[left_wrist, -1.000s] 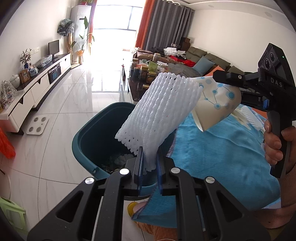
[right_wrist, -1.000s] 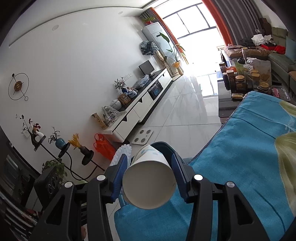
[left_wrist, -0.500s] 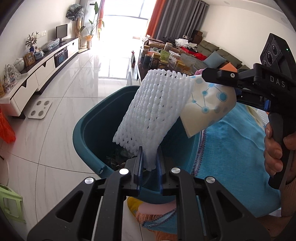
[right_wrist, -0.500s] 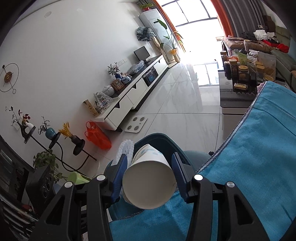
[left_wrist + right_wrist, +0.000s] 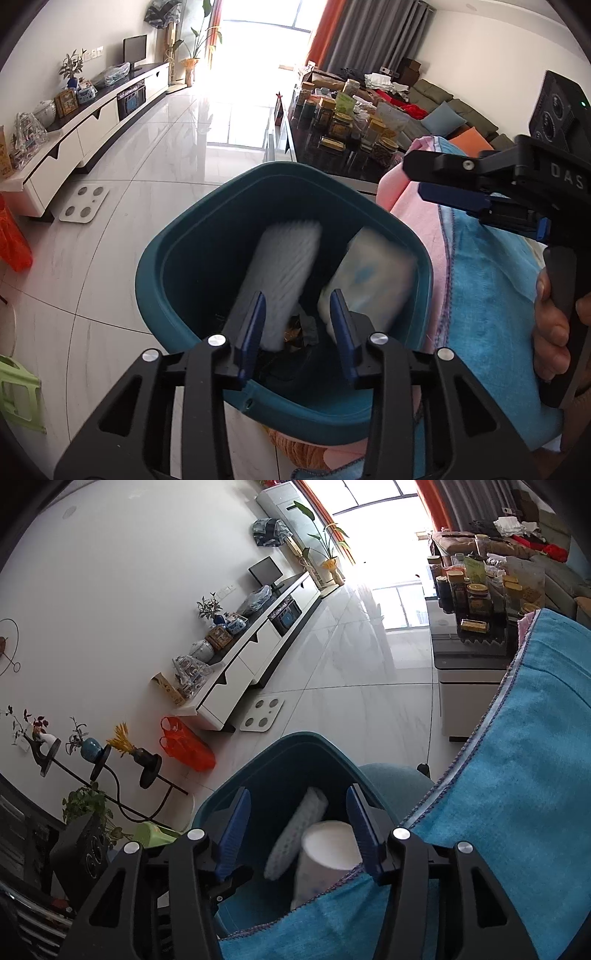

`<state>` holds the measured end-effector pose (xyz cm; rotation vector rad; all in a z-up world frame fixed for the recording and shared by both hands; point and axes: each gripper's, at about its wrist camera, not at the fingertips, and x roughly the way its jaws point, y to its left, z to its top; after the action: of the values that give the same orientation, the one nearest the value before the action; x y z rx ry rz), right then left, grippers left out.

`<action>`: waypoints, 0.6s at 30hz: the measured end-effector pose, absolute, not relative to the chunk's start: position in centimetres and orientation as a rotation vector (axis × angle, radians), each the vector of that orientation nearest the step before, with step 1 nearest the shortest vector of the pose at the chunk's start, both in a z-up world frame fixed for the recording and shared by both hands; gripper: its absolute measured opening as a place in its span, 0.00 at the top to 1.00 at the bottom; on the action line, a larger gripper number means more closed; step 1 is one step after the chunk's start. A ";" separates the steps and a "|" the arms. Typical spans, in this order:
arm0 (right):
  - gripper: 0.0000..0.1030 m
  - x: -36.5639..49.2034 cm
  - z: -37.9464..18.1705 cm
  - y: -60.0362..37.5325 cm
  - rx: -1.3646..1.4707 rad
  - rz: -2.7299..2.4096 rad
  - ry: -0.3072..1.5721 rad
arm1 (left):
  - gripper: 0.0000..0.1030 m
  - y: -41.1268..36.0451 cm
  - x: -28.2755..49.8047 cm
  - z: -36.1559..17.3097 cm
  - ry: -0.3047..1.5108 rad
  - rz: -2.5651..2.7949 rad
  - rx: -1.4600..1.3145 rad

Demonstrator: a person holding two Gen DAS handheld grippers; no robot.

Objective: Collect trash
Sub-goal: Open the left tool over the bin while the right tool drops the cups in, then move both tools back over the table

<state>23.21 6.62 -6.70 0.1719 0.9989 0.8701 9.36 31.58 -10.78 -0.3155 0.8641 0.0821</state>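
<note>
Below both grippers stands a teal trash bin (image 5: pixel 207 236), also seen in the right wrist view (image 5: pixel 295 742). My left gripper (image 5: pixel 297 332) hovers over the bin's near rim with its jaws opening. The white foam net (image 5: pixel 280 273) is free of the pads and blurred as it drops inside the bin. My right gripper (image 5: pixel 421 181) hangs over the bin's right side, its jaws opening too (image 5: pixel 299 823). The white paper cup (image 5: pixel 369 273) with blue print has left it and falls blurred beside the net. In the right wrist view, cup (image 5: pixel 325 853) and net (image 5: pixel 295 834) are below the fingers, untouched.
A blue cloth (image 5: pixel 491 295) with a pink edge covers the surface right of the bin. A low table with several jars (image 5: pixel 343 129) stands behind. On the tiled floor lie a white scale (image 5: pixel 83 201) and an orange bag (image 5: pixel 11 236); a green stool (image 5: pixel 18 398) stands near left.
Both grippers came down over the bin and opened. The foam net left the left gripper and the paper cup left the right one; both now drop into the bin.
</note>
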 end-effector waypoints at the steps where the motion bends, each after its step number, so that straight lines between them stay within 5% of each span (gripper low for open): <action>1: 0.48 23.3 -6.6 6.5 0.174 0.870 0.996 | 0.64 31.8 9.5 -10.9 0.865 0.088 -0.323; 6: 0.48 23.1 -6.3 5.7 0.185 0.876 0.990 | 0.63 31.8 9.1 -10.4 0.840 0.086 -0.340; 18: 0.48 18.5 -1.9 -1.4 0.153 0.903 0.837 | 0.43 25.5 5.2 -4.7 0.662 -0.038 -0.210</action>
<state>18.55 -1.36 -1.89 0.1526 0.8368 0.9030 5.22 25.52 -4.69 -0.2098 0.6618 -0.0376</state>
